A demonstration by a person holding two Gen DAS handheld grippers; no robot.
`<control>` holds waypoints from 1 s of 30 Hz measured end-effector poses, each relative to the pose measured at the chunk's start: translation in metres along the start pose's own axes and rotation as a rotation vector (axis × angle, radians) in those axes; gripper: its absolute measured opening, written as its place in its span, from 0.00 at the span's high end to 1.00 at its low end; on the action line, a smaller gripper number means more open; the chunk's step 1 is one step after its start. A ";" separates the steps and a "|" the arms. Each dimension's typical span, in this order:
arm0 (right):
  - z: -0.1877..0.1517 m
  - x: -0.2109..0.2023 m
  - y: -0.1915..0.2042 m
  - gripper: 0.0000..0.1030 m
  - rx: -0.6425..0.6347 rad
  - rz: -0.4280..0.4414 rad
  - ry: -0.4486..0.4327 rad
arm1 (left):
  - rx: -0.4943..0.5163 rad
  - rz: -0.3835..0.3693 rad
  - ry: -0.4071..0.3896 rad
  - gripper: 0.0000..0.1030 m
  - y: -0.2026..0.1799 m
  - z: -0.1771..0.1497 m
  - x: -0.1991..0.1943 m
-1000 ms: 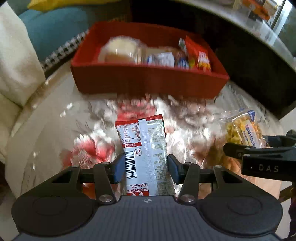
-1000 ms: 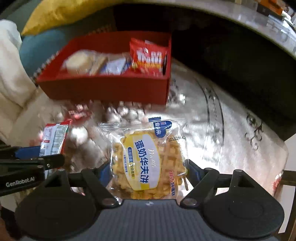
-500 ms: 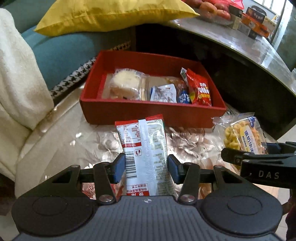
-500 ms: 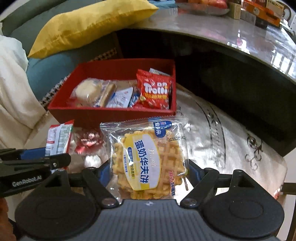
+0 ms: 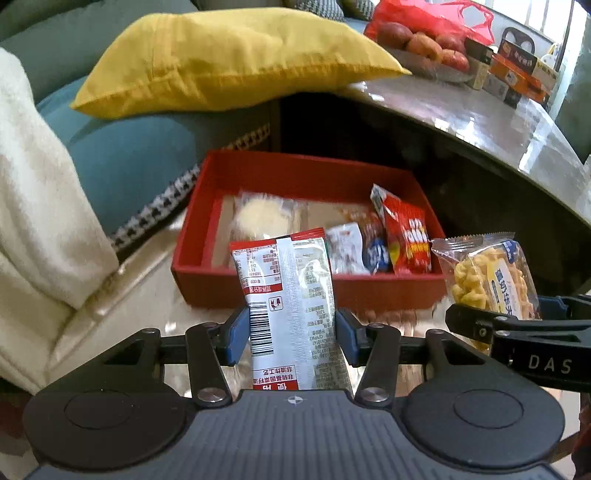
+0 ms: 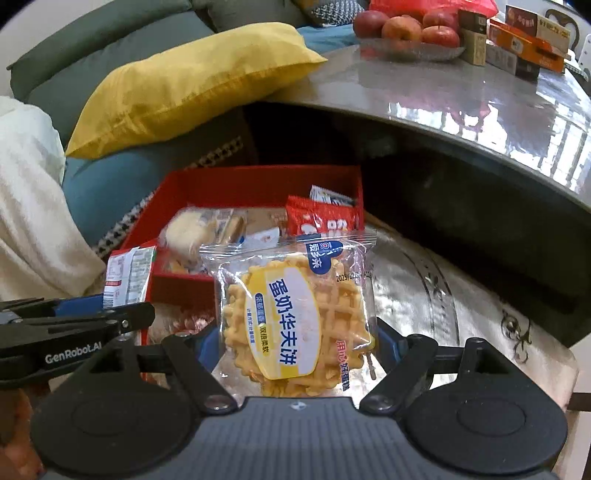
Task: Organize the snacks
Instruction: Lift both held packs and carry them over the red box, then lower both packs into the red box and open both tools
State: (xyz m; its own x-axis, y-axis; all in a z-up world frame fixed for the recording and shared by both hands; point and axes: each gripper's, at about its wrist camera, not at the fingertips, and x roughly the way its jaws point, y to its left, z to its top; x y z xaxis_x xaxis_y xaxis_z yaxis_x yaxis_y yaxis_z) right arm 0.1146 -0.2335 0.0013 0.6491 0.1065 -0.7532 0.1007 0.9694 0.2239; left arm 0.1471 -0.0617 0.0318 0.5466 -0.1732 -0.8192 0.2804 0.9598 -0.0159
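My left gripper (image 5: 290, 338) is shut on a red and silver snack sachet (image 5: 291, 306), held upright above the low table in front of the red box (image 5: 295, 295). My right gripper (image 6: 297, 341) is shut on a clear packet of yellow waffle (image 6: 295, 314), held upright to the right of the sachet. The waffle packet (image 5: 491, 273) shows at the right of the left wrist view, the sachet (image 6: 127, 271) at the left of the right wrist view. The red box (image 6: 177, 290) holds several packets, among them a red one (image 5: 406, 240) and a round pastry (image 5: 258, 218).
A yellow cushion (image 5: 221, 62) lies on a teal sofa (image 5: 129, 147) behind the box. A cream blanket (image 5: 33, 203) hangs at the left. A higher glossy round table (image 6: 461, 96) with apples (image 6: 402, 27) and cartons (image 6: 517, 48) overhangs at the back right.
Both grippers have risen and pulled back with their packets still held. The box now looks lower and farther, and the cushion and upper table have come into view.
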 end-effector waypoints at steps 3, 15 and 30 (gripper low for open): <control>0.006 0.001 0.001 0.27 -0.002 0.005 -0.005 | -0.001 0.004 -0.012 0.44 0.000 0.008 0.002; 0.039 0.008 -0.007 0.27 0.018 0.010 -0.049 | -0.004 0.022 -0.027 0.43 -0.003 0.033 0.014; 0.067 0.037 -0.013 0.27 0.024 -0.005 -0.040 | 0.014 0.058 -0.045 0.43 -0.011 0.065 0.038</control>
State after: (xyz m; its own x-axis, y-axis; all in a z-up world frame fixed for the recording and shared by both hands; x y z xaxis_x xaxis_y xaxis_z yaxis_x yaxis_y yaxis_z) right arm 0.1879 -0.2567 0.0117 0.6784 0.0920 -0.7289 0.1220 0.9643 0.2352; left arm 0.2160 -0.0937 0.0378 0.5974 -0.1276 -0.7918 0.2582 0.9653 0.0392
